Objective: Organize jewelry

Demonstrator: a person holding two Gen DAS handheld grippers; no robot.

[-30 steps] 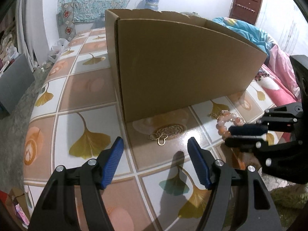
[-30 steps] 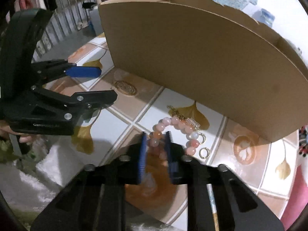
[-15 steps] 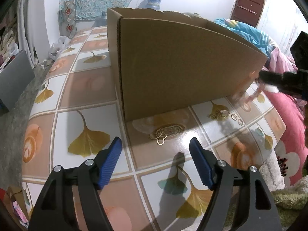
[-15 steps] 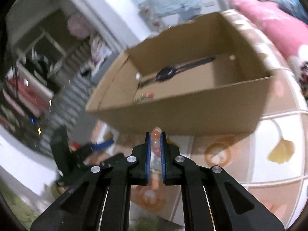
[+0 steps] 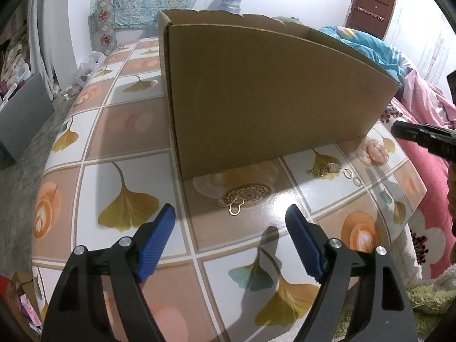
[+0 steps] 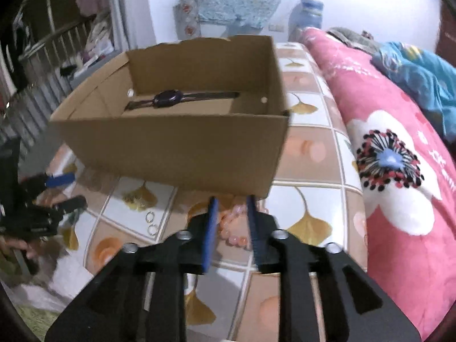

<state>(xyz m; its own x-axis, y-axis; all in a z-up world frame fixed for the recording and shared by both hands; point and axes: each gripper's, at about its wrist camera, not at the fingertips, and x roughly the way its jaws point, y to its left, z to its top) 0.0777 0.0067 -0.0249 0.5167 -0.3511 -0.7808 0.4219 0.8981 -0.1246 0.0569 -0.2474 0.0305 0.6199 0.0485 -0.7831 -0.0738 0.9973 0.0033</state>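
My left gripper (image 5: 229,222) hovers over the tiled table, its jaws opening wide with nothing between them. Just ahead of it lies a gold necklace (image 5: 242,196). A gold chain (image 5: 325,169) and two rings (image 5: 347,173) lie further right. My right gripper (image 6: 232,201) is in front of the cardboard box (image 6: 176,142), near its right corner, and its jaws are opening. The blurred pink bead bracelet (image 6: 232,228) shows in the gap, loose of the pads and low by the table (image 5: 374,151). A dark watch (image 6: 168,98) lies inside the box.
The box (image 5: 270,94) fills the middle of the patterned table (image 5: 122,148). Pink floral bedding (image 6: 399,185) borders the table on the right, a green rug (image 5: 427,299) lies below its front edge, and a railing (image 6: 42,57) stands at far left.
The right gripper lifted the bead bracelet off the table and swung up toward the box; its jaws have now parted and the bracelet is loose. The left jaws have spread slightly.
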